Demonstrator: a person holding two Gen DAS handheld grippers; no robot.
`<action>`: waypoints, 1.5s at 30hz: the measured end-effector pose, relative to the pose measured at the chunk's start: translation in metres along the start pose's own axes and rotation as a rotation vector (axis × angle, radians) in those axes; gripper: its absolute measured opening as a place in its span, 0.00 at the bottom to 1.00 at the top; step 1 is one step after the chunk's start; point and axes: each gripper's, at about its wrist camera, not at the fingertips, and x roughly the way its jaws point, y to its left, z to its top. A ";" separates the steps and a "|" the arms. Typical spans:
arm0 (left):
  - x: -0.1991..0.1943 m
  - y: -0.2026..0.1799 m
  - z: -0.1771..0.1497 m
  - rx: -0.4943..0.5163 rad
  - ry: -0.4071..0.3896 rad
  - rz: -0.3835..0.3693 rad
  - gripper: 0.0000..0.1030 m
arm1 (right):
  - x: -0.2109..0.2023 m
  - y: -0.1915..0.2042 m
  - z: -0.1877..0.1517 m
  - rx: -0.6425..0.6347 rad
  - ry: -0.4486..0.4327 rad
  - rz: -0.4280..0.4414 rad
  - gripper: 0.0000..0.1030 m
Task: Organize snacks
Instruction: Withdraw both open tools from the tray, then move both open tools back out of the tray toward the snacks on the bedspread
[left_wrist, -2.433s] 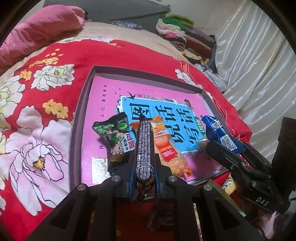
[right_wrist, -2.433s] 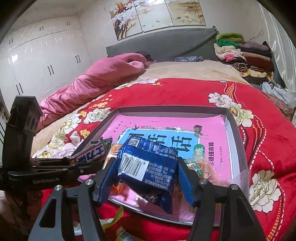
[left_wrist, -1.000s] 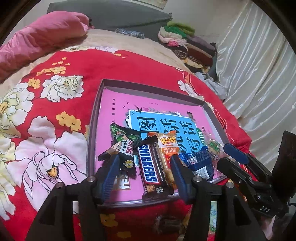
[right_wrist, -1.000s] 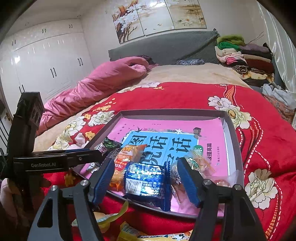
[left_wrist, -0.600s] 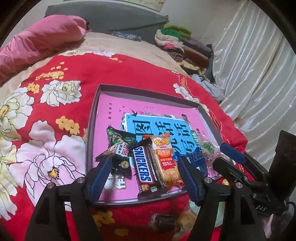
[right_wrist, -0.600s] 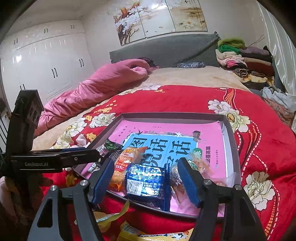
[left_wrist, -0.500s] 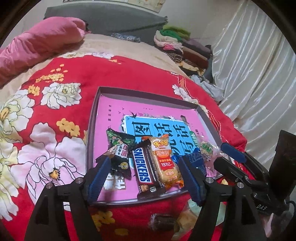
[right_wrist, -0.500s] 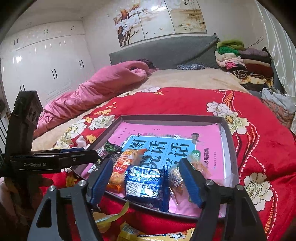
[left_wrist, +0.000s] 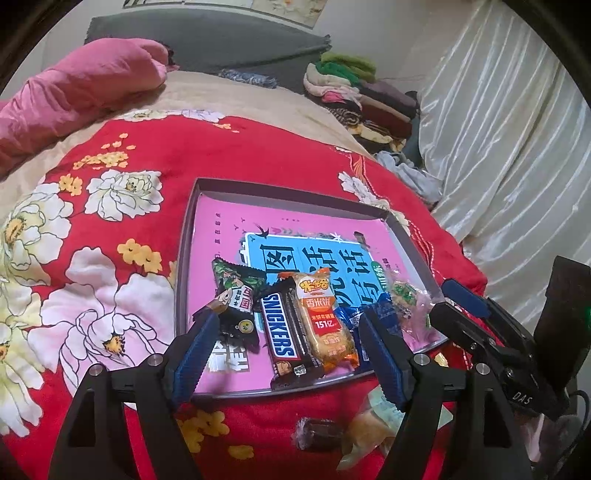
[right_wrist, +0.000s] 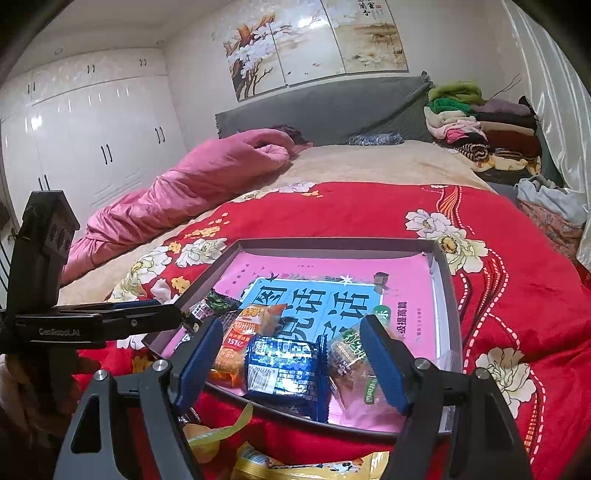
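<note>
Snickers bar (left_wrist: 287, 332) in tray (left_wrist: 186, 258) – left tool (left_wrist: 288, 325) agape, empty

Both wrist views look forward and downward along their own fingers at the near edge of the tray (left_wrist: 186, 236) on the bed (right_wrist: 369, 206), close to it. The left looks from the tray's left, the right more head-on. They share the tray (right_wrist: 448, 291), its snacks and the headboard.

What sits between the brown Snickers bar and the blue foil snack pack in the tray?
An orange rice-cracker packet lies between the brown Snickers bar and the blue foil snack pack, clearest in the left wrist view.
</note>
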 end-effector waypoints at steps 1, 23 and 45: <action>-0.001 0.000 0.000 0.002 -0.001 -0.001 0.77 | -0.001 0.000 0.000 0.001 -0.002 0.000 0.74; -0.016 -0.005 -0.014 0.028 0.016 0.008 0.78 | -0.021 0.000 0.002 0.005 -0.025 -0.002 0.75; -0.030 -0.014 -0.029 0.062 0.045 0.023 0.78 | -0.049 -0.005 -0.006 0.043 -0.027 -0.041 0.75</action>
